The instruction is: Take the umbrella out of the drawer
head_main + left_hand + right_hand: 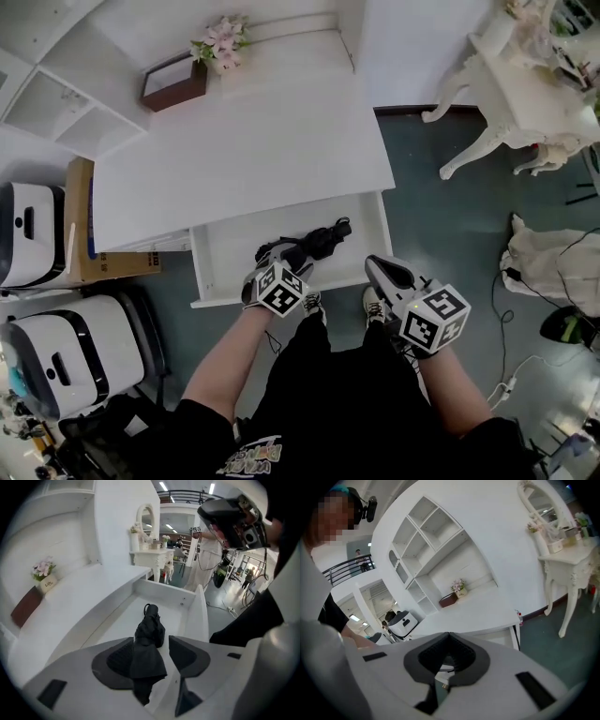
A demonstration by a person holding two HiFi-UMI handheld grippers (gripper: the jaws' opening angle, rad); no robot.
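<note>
- The umbrella [149, 641] looks to us like black cloth, matt and creased into soft folds.
- The drawer [234, 246] and the desk top [244, 159] have a smooth white finish with a faint sheen (painted board or laminate, we cannot tell which).
- The left gripper [159, 656] has a smooth, pale shell that we read as plastic; its pads [117, 660] are dark, matt and finely ribbed.
- The cardboard box [112, 266] is plain brown, dull and papery.
- The floor [441, 225] is dark teal and even, with a low gloss.
</note>
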